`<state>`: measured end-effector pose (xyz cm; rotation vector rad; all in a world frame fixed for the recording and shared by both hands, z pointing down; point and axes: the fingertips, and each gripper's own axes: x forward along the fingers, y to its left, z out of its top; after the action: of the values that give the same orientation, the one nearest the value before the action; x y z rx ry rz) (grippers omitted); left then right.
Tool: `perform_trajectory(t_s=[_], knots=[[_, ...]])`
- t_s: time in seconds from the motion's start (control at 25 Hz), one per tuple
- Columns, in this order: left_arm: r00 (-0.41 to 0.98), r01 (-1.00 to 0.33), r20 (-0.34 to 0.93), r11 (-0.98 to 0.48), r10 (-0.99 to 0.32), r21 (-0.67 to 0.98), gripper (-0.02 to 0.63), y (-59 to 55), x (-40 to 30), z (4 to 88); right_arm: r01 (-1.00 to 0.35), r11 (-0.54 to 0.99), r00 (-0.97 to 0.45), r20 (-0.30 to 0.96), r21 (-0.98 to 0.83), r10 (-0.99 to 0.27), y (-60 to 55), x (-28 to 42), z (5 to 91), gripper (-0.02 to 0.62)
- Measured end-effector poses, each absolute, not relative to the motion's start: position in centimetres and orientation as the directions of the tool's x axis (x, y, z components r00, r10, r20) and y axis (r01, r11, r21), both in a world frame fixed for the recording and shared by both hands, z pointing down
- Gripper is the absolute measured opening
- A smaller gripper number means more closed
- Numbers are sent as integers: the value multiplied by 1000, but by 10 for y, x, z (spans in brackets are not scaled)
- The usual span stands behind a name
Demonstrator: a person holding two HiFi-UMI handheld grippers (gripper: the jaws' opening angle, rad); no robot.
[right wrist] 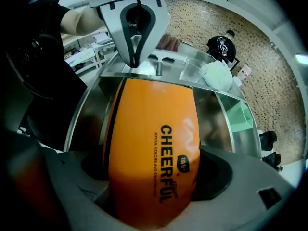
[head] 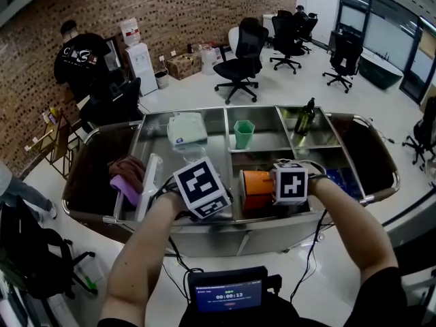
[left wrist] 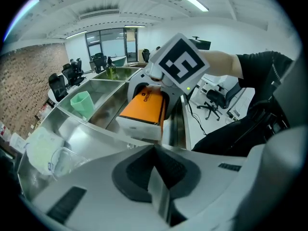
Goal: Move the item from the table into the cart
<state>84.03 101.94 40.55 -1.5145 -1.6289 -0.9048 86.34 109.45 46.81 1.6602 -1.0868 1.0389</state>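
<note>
An orange box (head: pixel 255 182) printed CHEERFUL (right wrist: pixel 154 143) sits between the jaws of my right gripper (right wrist: pixel 151 182), which is shut on it across its width. The left gripper view shows the same box (left wrist: pixel 144 107), white-sided, low inside the front middle compartment of the steel cart (head: pixel 231 222), with the right gripper (left wrist: pixel 161 88) above it. Whether the box touches the compartment floor I cannot tell. My left gripper (left wrist: pixel 156 177) is shut on nothing and hangs over the cart's near rim, just left of the box (head: pixel 201 199). From the right gripper view it (right wrist: pixel 134 37) points down, jaws together.
The cart holds a green cup (head: pixel 243 133), a white packet (head: pixel 185 128), a dark bottle (head: pixel 304 118), a purple item (head: pixel 126 188) and something blue (head: pixel 344 179). Steel dividers separate the compartments. Office chairs (head: pixel 242 56) and a person (head: pixel 82 56) stand beyond.
</note>
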Motion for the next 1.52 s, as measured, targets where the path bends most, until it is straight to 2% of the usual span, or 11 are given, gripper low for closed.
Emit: perform_trajectory(t_s=[0.32, 0.72, 1.12, 1.24, 1.52], knots=[[-32, 999, 875, 38, 483, 16, 5, 1007, 843, 408, -931, -293, 297, 917, 217, -265, 1097, 880, 461, 441], [-41, 998, 874, 57, 484, 15, 5, 1012, 836, 408, -954, -240, 243, 933, 180, -265, 1084, 839, 451, 442], [-37, 998, 872, 58, 488, 10, 5, 1012, 833, 406, -964, -254, 150, 947, 77, -284, 1080, 839, 477, 439], [-36, 998, 872, 55, 487, 10, 5, 1011, 832, 406, -958, -274, 170, 937, 85, -304, 1079, 845, 477, 439], [-37, 999, 874, 49, 484, 16, 5, 1011, 834, 409, -952, -258, 232, 941, 167, -248, 1090, 859, 479, 440]])
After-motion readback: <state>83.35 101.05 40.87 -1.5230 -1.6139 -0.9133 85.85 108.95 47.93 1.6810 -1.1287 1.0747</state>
